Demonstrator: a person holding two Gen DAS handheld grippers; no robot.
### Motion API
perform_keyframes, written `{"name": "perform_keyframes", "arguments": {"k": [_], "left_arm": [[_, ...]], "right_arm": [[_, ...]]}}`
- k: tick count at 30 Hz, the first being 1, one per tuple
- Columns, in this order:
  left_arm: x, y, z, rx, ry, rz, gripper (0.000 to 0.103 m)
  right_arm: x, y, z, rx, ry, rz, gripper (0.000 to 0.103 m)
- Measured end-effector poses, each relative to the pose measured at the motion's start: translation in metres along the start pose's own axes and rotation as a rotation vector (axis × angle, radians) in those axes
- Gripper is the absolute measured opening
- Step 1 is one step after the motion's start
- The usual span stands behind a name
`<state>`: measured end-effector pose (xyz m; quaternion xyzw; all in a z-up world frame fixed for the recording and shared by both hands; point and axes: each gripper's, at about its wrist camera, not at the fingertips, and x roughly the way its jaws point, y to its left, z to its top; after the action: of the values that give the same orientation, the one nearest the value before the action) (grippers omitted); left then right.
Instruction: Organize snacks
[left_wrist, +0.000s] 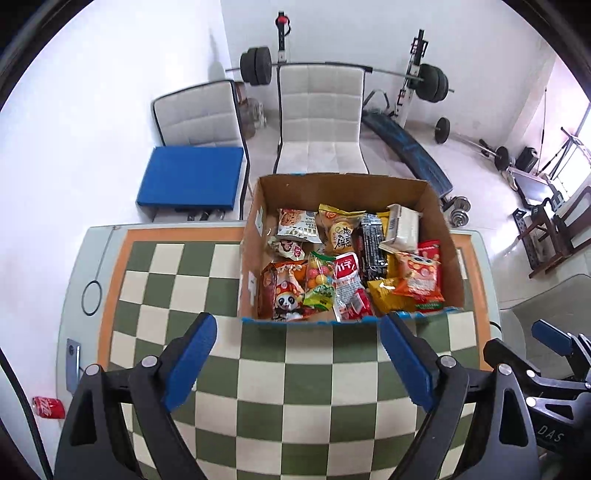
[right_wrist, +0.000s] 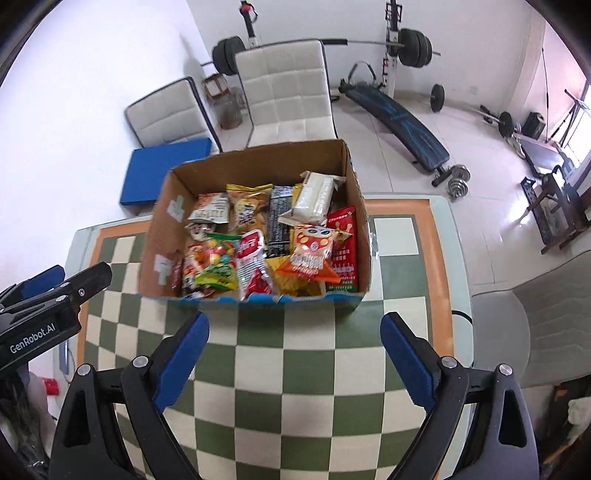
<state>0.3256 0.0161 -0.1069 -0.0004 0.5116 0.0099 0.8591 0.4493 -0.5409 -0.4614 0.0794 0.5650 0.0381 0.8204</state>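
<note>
While the cardboard box of snack packets sits on the checkered table, I find my left gripper and right gripper both spread wide, holding nothing.

We see the bench under a green-and-cream checkered mat, with a cardboard box of snacks standing on it.
</note>
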Motion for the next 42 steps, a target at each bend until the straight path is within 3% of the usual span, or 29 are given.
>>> {"name": "perform_keyframes", "arguments": {"k": [9, 22, 34, 42], "left_arm": [[-0.065, 0.002, -0.042, -0.018, -0.047, -0.01, 0.091], [-0.12, 0.004, -0.076, -0.01, -0.085, -0.007, 0.091], [-0.126, -0.008, -0.079, 0.015, -0.125, -0.003, 0.091], [-0.111, -0.009, -0.07, 0.008, -0.138, 0.019, 0.091]], "right_arm": [[-0.078, 0.007, -0.042, -0.014, -0.088, 0.015, 0.096], [-0.157, 0.007, -0.095, -0.025, -0.165, 0.006, 0.096], [-0.179, 0.003, -0.11, -0.029, -0.186, -0.016, 0.096], [-0.171, 0.0, -0.089, -0.008, -0.227, -0.055, 0.099]]}}
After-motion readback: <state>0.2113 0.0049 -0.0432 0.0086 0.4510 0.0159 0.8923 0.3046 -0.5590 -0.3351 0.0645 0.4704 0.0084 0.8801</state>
